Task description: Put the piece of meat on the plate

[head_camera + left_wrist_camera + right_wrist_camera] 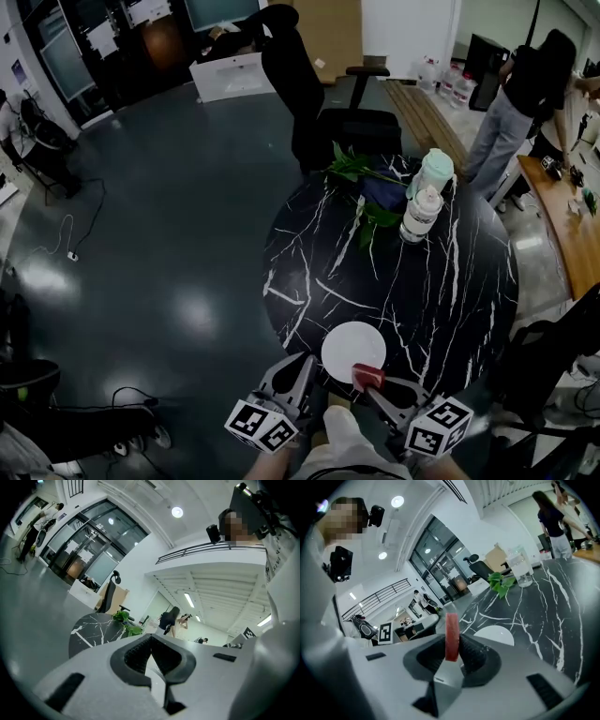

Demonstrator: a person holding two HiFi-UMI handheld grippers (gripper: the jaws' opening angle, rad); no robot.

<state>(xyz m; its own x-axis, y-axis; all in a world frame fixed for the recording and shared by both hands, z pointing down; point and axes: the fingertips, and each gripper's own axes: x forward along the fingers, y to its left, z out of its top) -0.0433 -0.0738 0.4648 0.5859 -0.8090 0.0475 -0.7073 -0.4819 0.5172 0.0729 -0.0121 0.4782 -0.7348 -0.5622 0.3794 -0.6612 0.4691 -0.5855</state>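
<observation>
Right claw (377, 384): clenched on meat (451, 634), a red slab held upright on edge, at the near rim of the plate (349, 345). Left claw (151, 651): jaws together, nothing between them, at the bench's near edge, left of the plate. Plate: white, round. Bench (431, 291): black, white-veined, round. Far edge: two bottles (427, 197), leaves (361, 173).

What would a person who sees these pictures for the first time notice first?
The red piece of meat stands out, clamped upright between the jaws of the right gripper by the near rim of the white plate. Next comes the round black table with white veins, with green leaves at its far side.
</observation>
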